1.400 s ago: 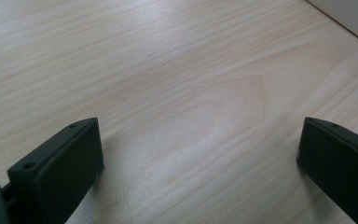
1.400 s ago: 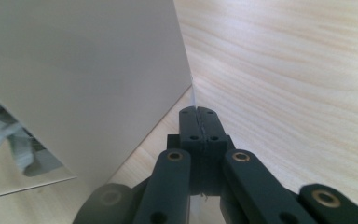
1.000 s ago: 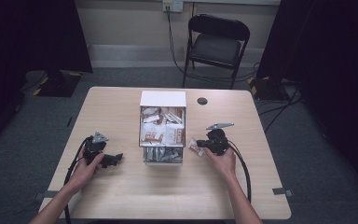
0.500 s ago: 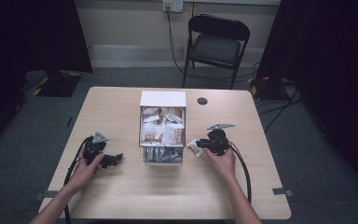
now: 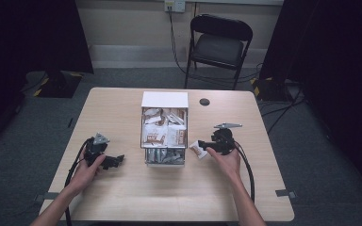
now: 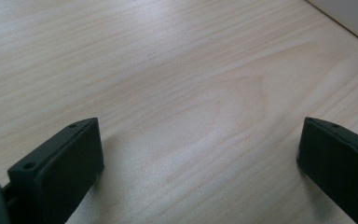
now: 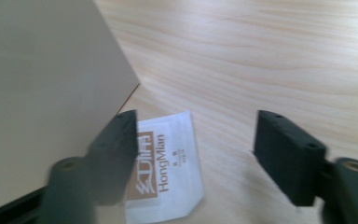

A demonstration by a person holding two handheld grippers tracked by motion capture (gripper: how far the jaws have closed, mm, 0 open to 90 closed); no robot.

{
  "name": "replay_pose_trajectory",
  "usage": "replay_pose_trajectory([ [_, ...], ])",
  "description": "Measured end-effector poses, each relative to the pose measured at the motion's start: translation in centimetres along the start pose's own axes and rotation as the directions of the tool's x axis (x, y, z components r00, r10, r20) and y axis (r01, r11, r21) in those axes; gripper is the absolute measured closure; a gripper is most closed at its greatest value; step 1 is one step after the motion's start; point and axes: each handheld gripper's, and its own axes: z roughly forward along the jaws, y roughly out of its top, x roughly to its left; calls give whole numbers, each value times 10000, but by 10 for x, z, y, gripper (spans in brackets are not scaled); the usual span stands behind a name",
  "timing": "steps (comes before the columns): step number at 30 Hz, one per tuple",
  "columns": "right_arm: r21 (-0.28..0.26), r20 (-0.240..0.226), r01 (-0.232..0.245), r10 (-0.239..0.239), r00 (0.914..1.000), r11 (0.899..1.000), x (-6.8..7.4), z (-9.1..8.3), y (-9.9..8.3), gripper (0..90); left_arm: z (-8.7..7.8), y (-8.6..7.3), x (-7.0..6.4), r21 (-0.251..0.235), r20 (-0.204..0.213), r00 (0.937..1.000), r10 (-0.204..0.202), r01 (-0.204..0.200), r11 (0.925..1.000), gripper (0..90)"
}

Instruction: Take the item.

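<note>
A white sachet printed "HongMian" in brown, with a brown panel bearing white characters, is seen lying flat on the desk in the right gripper view. It lies just beside the outer wall of the white box and toward the desk's right edge. The right gripper is held with its jaws wide apart, one on either side of the sachet; nothing is gripped. In the high view the sachet is seen at the jaw tips of the right gripper.

The box is set at the desk's middle and is filled with brown-and-white packets; their print cannot be read.

The left gripper is rested toward the desk's left edge, jaws spread wide over bare wood, with nothing held.

The desk is of pale wood grain, with a dark round cap near its far edge. The floor is grey carpet; a black folding chair is placed against the back wall under a wall socket, with cables trailing down.
</note>
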Motion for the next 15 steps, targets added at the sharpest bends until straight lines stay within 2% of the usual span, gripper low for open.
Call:
replay_pose_trajectory([
  [2,-75,19,-85,85,10000,9999,-2,-5,2,223,0,0,0,-3,1,10000,-22,22,10000,0],
  [4,62,225,-198,197,9996,9998,-3,-10,4,152,0,0,0,0,-1,10000,0,0,10000,0],
  [8,52,145,-268,268,9995,9996,-7,-23,4,145,0,0,0,-34,8,10000,-65,65,10000,0],
  [10,31,378,-200,199,9991,9998,-8,-31,3,145,0,0,0,-2,3,10000,-22,22,10000,0],
  [15,-186,538,-324,333,9980,9993,-8,-49,-2,147,0,0,0,-2,0,10000,-20,20,10000,0],
])
